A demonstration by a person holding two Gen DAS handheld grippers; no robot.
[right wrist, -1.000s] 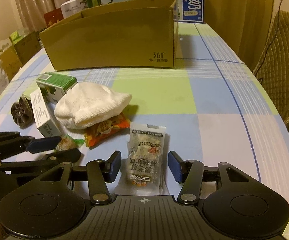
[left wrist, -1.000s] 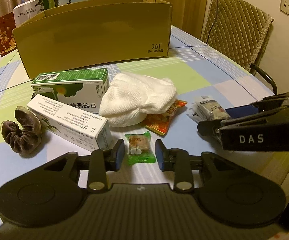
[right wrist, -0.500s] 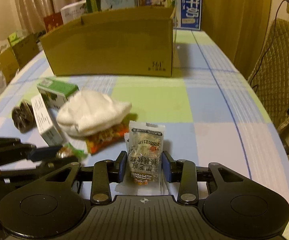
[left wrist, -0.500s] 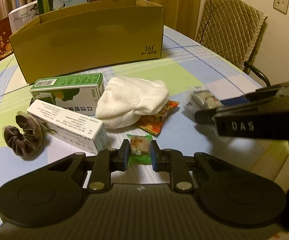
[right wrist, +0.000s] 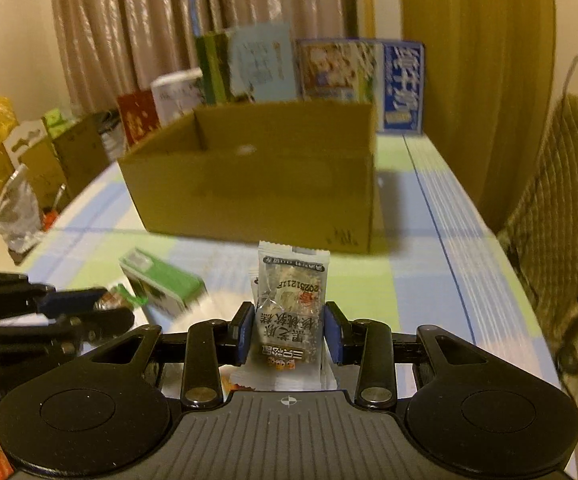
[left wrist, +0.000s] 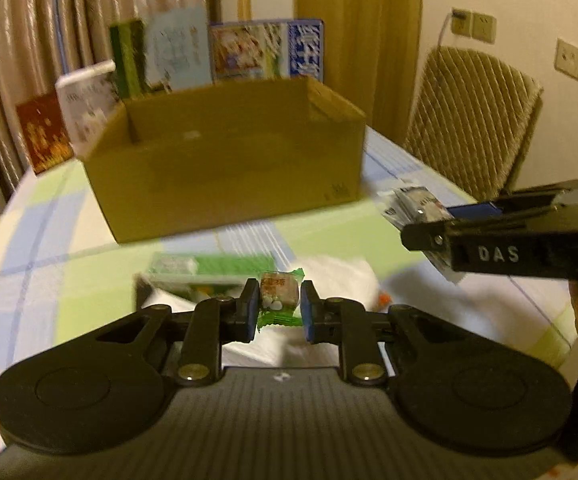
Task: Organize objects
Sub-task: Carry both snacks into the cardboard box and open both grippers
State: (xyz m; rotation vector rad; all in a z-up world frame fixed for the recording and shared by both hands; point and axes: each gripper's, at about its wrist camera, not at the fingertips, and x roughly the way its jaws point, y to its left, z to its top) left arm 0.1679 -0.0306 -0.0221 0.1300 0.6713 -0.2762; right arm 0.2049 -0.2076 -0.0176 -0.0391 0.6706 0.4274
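**Between both tongs: two wrapped snacks held above the bench, box ahead**

Between the pads of the left tongs (left wrist: pixel 275 307) sits a small green-wrapped candy (left wrist: pixel 278 296), pinched across its middle, with the crimped wrapper ends sticking out above and below. The right tongs (right wrist: pixel 289 330) are clenched on a clear snack packet (right wrist: pixel 292 312), held upright by its sides; more flat packets seem to sit behind it, but how many cannot be told.

Step in hand, as judged: carry both to the open cardboard box (left wrist: pixel 225 176) and let go inside.
- Both wrappers are slick film. Grip should stay firm until each is well over the rim.
- The candy is a firm little block, so it should drop cleanly. The packet is flat, limp and tall; it may catch the near wall unless it clears the rim with room.
- The two tongs are close side by side, so going in one at a time avoids a knock.

Outward: the box is plain corrugated card, matte, with straight walls. Below on the checked bench (right wrist: pixel 429 272) lie a green carton (right wrist: pixel 165 284) with hard edges and a soft white cloth (left wrist: pixel 341 276), both blurred. A quilted chair (left wrist: pixel 469 120) stands to the right.
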